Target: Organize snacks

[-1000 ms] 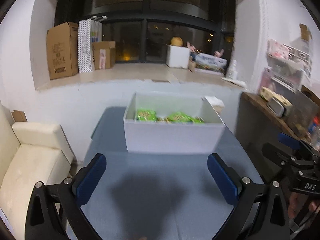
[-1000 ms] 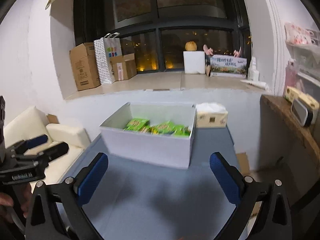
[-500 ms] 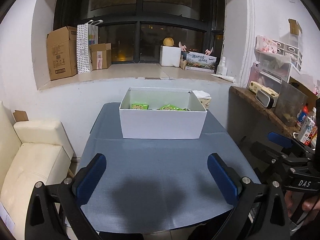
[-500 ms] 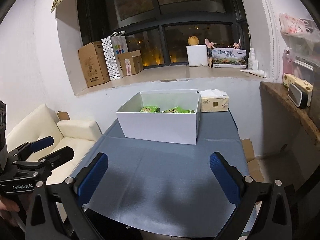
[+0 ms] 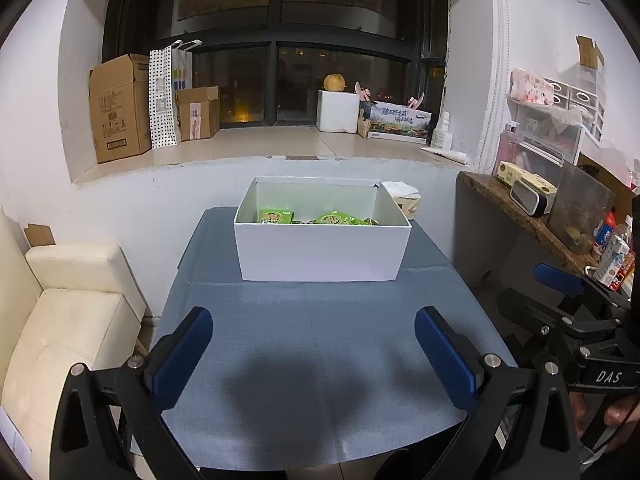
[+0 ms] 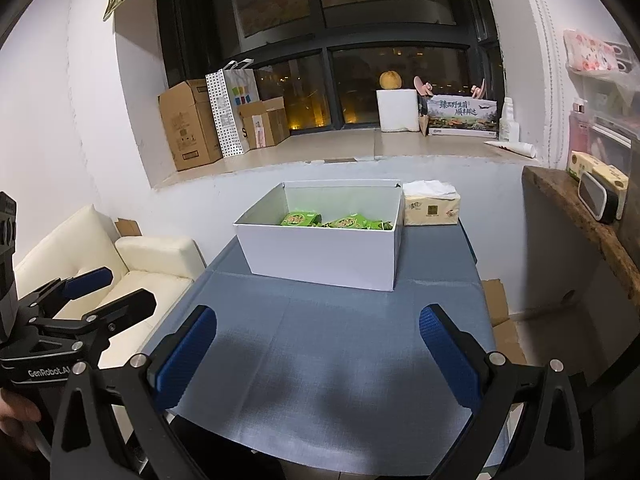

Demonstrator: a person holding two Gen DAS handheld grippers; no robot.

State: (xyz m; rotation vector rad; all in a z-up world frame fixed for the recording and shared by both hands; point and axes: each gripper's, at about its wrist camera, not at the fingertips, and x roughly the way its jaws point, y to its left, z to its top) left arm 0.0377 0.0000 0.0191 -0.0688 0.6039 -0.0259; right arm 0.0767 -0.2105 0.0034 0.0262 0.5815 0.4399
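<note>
1. Several green snack packets [image 5: 276, 216] are lying inside the white box [image 5: 320, 252] at the table's [image 5: 320, 360] far end; none is showing outside it, so the sorting is looking nearly complete.
2. Left gripper [image 5: 314, 354] and right gripper [image 6: 318, 354] are hovering spread wide, empty.

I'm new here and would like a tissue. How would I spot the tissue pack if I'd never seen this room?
Start at the blue-grey table under the dark window. At its far end stands a big white box holding green snack packets. The tissue pack sits just beyond the box's far right corner, against the wall: small, beige and printed, with white tissue poking from its top, unlike the plain white box.
</note>
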